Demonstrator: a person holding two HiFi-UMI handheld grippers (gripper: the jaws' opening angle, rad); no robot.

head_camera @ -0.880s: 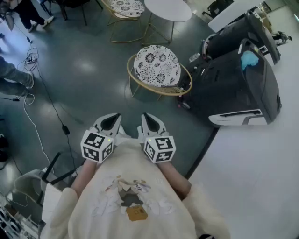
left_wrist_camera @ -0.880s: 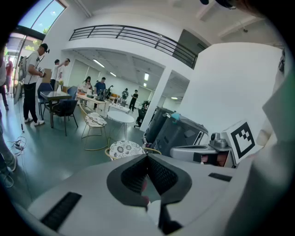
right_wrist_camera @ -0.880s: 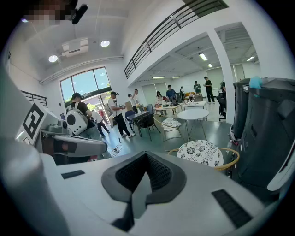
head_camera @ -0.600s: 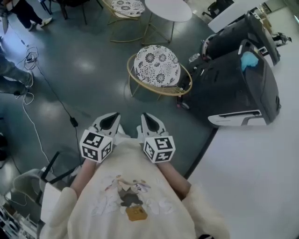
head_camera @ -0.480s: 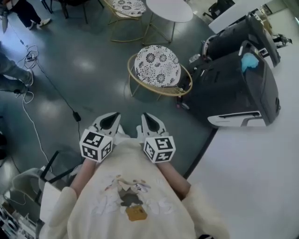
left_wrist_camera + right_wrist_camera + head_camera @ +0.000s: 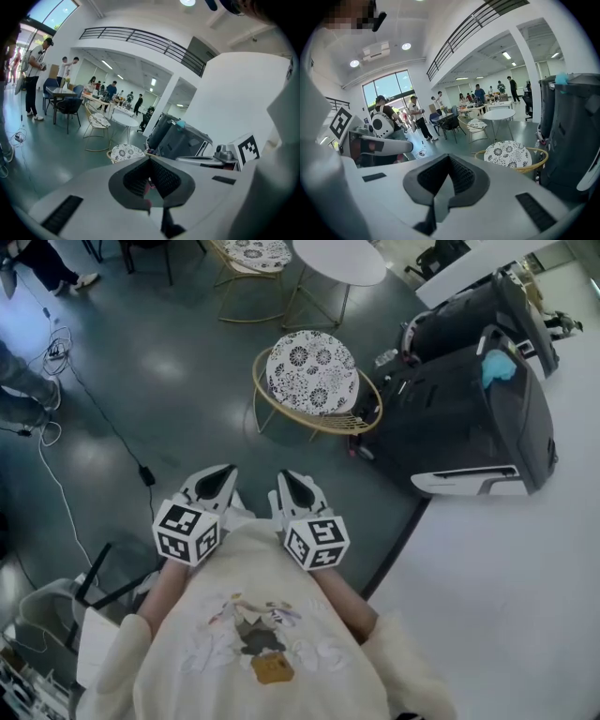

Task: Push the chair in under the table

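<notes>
The left tongs (image 6: 217,476) and right tongs (image 6: 289,480) are pressed together, empty. Two patterned chairs are counted: the near chair (image 6: 312,371) on open floor (image 6: 169,362), the far chair (image 6: 255,253) beside one round surface (image 6: 337,259). A railing (image 6: 140,40) is shown only in the gripper views.

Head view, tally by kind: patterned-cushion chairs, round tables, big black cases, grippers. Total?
Patterned-cushion chairs: 2
Round white table: 1
Large black cases: 2
Grippers, left gripper and right gripper: 2
Total: 7
</notes>
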